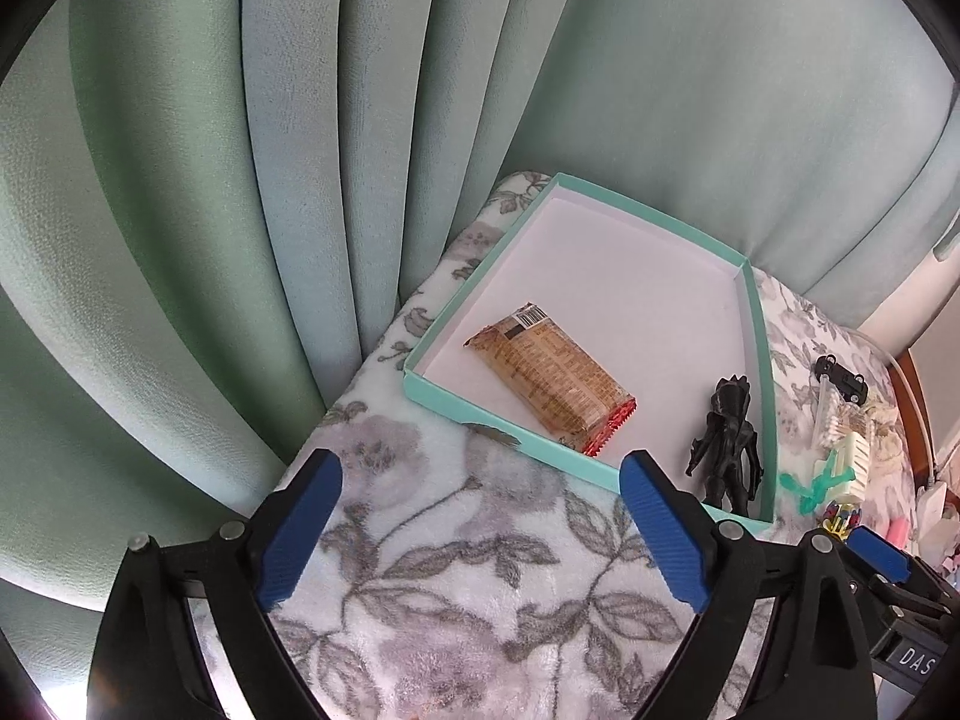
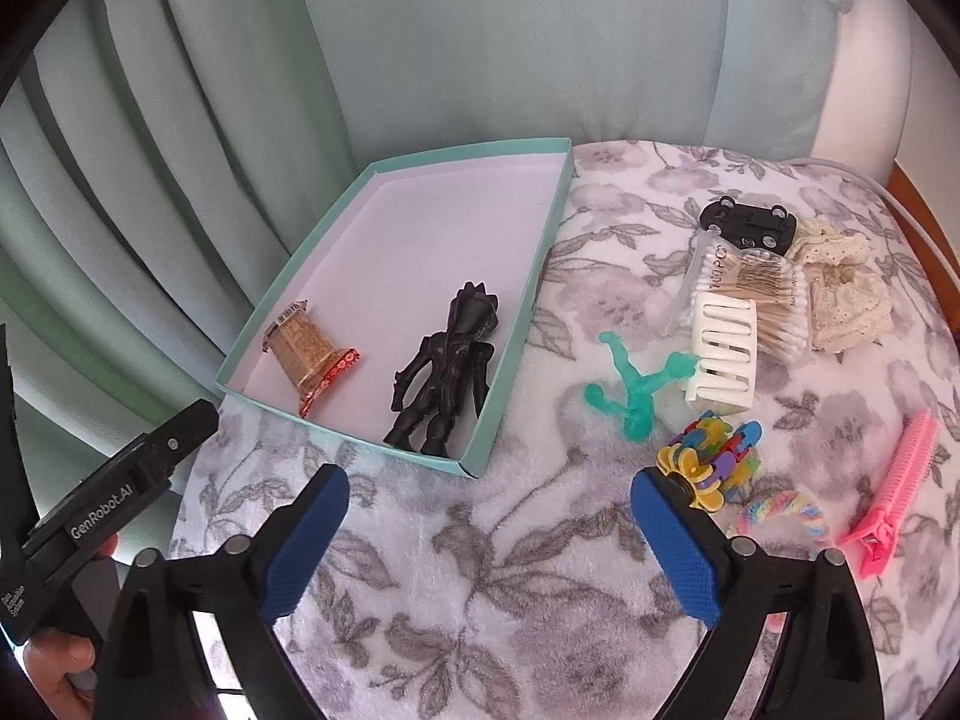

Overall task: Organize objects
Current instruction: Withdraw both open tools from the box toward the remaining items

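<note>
Here both grippers hang with their blue-padded fingers spread wide, and neither holds anything. The left gripper (image 1: pixel 480 525) hovers over the floral blanket (image 1: pixel 432 588) in the lower middle of its frame, its right fingertip just overlapping the near edge of the teal box (image 1: pixel 757 360). Above the gripper, in the centre of the frame, the snack packet (image 1: pixel 552 381) lies flat in the box; to the right of it the black figurine (image 1: pixel 727 441) lies along the box's right wall.

The right gripper (image 2: pixel 489 531) sits low in its own frame, also above the blanket. Its right fingertip touches or overlaps the colourful plastic toy (image 2: pixel 717 456); I cannot tell which. Up and left of the gripper is the box, holding the packet and the figurine. Up and right of it lie a green stretchy figure (image 2: pixel 636 387), a white hair claw (image 2: pixel 720 357), a bag of cotton swabs (image 2: pixel 750 288), a black toy car (image 2: pixel 750 222) and a cream scrunchie (image 2: pixel 843 294). At the right edge lie a pink hair clip (image 2: pixel 894 498) and a rainbow hair tie (image 2: pixel 780 510).
</note>
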`<state>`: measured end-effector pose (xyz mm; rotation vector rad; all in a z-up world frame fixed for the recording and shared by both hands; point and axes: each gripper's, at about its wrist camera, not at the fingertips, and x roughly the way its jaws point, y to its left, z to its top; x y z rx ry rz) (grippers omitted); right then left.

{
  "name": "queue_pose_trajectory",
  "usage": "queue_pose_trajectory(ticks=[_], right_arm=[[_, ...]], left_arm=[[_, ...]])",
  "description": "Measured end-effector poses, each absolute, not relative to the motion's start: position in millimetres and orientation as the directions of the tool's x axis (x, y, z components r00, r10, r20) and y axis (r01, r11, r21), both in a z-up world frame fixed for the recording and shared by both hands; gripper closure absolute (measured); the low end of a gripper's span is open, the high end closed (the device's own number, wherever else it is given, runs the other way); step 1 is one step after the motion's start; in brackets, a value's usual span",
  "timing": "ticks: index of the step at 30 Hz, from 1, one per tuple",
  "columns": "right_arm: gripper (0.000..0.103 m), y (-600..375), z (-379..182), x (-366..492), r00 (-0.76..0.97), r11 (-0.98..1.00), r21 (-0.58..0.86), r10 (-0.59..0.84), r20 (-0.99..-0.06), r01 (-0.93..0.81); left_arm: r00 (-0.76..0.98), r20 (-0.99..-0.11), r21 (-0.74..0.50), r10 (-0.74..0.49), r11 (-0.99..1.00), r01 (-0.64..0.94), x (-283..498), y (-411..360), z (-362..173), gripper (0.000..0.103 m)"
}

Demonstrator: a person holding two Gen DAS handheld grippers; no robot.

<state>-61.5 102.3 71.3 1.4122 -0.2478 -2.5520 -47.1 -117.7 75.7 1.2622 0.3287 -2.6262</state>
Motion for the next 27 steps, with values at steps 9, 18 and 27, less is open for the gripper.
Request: queue_pose_trajectory(ticks=[9,18,27], right_arm=[[0.004,115.8,81.2,-46.1,-0.544,-0.963,0.257,-0.261,-0.798,0.085],[0.004,143.5,97.3,-32.1,-0.579,-0.958,0.284,-0.258,-0.773,0.047],[0.004,200.0,114.0,-17.7,-0.631,-0.954,0.295,-0.202,-0.749,-0.046]], left_arm=[[-0.628,-0.770,-0.063,-0.115,-0.965,0.254,-39.5,-105.1,92.1,0.009],[-0.653,-0.757,-0.128,-0.025,-0.974,0.186,-38.6,-83.7,129.4,0.009],[-0.676,-0.733,-0.178,0.074,-0.980,0.085,-39.9,-26.4,154.4,0.009]])
